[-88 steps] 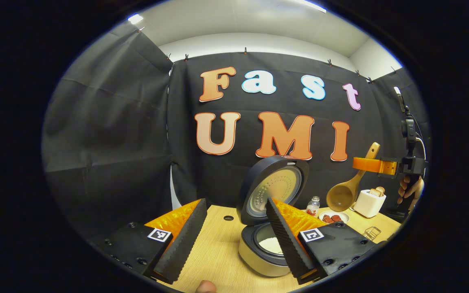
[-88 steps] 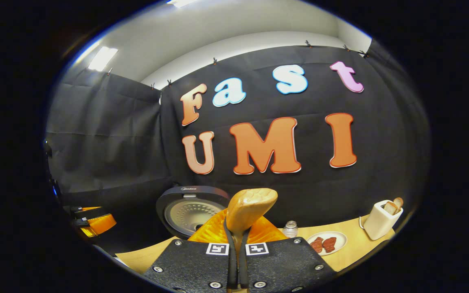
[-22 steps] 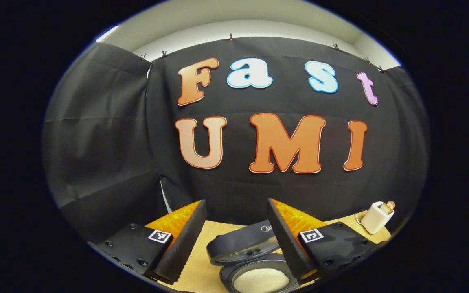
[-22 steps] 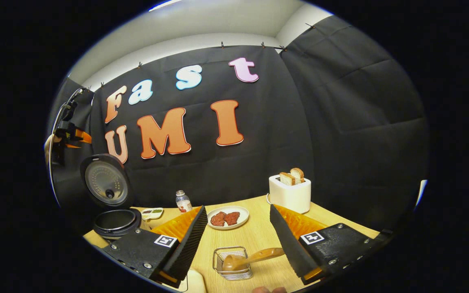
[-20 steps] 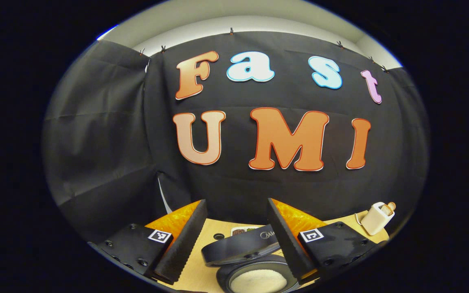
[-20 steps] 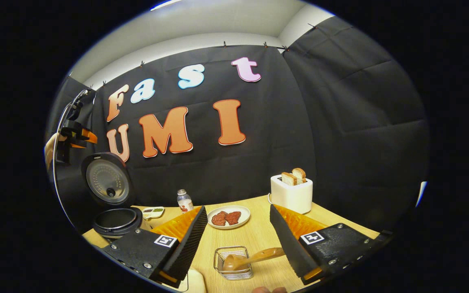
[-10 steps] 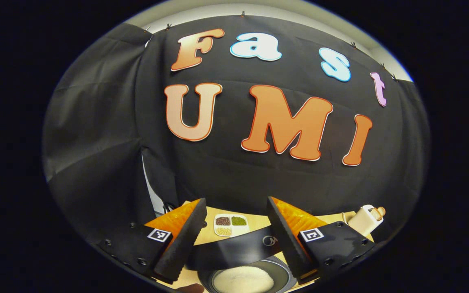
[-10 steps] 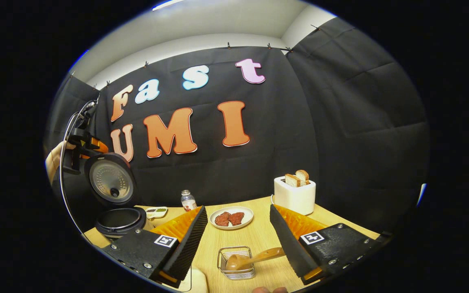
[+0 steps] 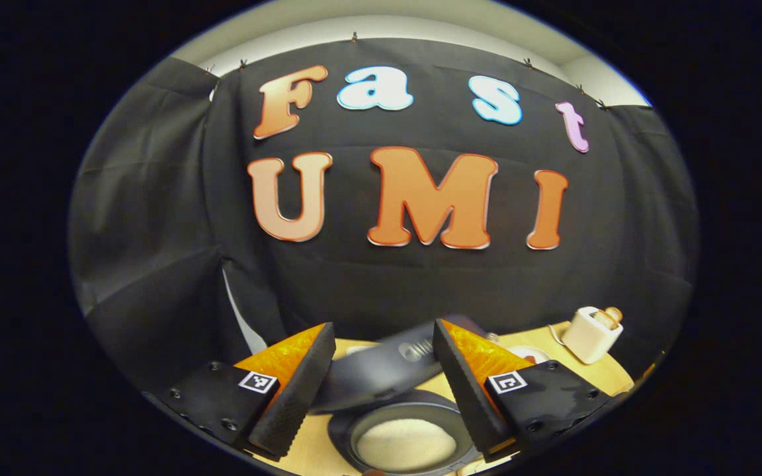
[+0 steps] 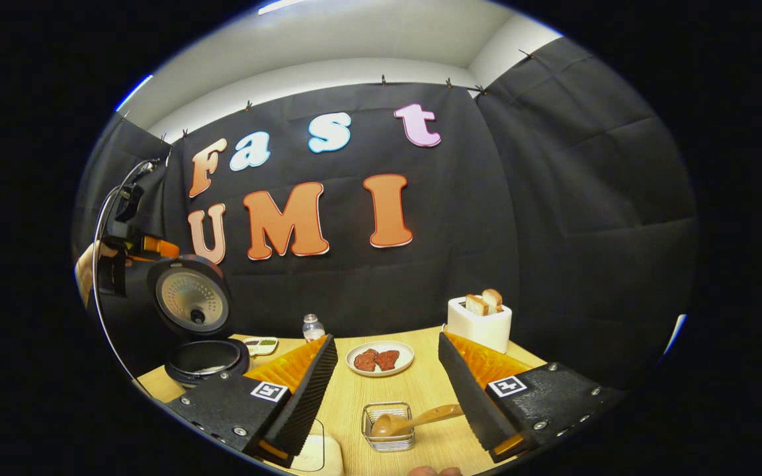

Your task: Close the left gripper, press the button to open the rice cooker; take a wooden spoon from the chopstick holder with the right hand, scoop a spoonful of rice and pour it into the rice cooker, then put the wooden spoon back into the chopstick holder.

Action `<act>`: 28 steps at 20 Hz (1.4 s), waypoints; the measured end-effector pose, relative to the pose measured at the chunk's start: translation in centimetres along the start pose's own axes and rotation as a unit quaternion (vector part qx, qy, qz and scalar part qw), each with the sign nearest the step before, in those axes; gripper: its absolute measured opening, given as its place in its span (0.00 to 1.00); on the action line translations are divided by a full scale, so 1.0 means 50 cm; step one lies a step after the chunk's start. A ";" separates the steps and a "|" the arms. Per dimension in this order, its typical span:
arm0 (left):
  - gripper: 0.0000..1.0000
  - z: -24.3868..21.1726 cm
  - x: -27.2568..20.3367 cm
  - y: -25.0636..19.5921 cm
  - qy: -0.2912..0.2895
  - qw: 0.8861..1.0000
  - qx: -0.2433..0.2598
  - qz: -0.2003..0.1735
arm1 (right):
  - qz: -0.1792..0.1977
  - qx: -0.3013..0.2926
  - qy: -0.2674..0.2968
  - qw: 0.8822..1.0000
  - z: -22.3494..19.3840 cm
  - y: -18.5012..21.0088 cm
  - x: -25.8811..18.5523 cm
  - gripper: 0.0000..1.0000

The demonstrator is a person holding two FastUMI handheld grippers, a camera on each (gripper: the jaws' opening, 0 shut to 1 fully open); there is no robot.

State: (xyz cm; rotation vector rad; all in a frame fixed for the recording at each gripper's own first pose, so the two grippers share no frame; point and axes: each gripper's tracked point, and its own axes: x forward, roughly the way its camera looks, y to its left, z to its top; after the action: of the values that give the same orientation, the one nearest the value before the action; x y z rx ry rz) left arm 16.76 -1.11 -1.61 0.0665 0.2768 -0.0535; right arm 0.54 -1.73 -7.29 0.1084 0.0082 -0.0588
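In the left gripper view, our left gripper (image 9: 381, 377) hangs over the open cooker (image 9: 407, 443), its fingers spread wide and grasping nothing. The dark lid (image 9: 387, 370) crosses the gap between them, tilted and just past the tips; whether a finger touches it we cannot tell. Below, near the bottom edge, the pot shows a bed of white rice (image 9: 406, 444). Far right on the table (image 9: 619, 380) stands a white toaster (image 9: 591, 334).

In the right gripper view, our right gripper (image 10: 387, 390) is released too, fingers well apart with nothing in them. Between them, near us on the table, sits the wire holder (image 10: 387, 426) with the spoon (image 10: 414, 420) lying in it: the bowl rests in the holder, and the handle runs out to the right, reaching up to our right finger (image 10: 464, 390). So the spoon is back in place, and we judge the task's last step done. Far left, the cooker (image 10: 206, 360) stands with its lid raised, and the left gripper (image 10: 156, 248) hovers at the lid's top edge, a hand (image 10: 86, 271) behind it. That gripper is much the nearer to the lid; any push down on it falls to the left one. Farther back sit a plate (image 10: 380, 359) with meat, a small bottle (image 10: 313, 327) and the toaster (image 10: 479, 324).
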 end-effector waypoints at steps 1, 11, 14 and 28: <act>1.00 0.002 0.002 0.007 -0.002 1.000 0.017 0.009 | 0.002 0.002 -0.005 1.000 0.021 0.002 -0.009 0.95; 0.99 0.005 0.088 0.119 0.003 0.995 -0.085 0.055 | -0.013 0.009 -0.030 0.999 0.070 -0.029 -0.041 0.94; 1.00 -0.045 0.050 0.053 0.049 0.994 -0.095 0.000 | 0.000 0.024 -0.026 0.999 0.060 -0.011 -0.045 0.95; 1.00 -0.423 -0.049 -0.151 0.028 1.000 -0.012 -0.007 | 0.036 0.050 0.034 0.998 -0.071 0.016 -0.075 0.95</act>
State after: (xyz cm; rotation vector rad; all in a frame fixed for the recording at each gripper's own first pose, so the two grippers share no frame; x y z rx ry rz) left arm 8.23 -6.98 -21.68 0.0424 0.3334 -0.0621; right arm -3.17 -0.34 -10.67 0.2102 0.0685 0.0155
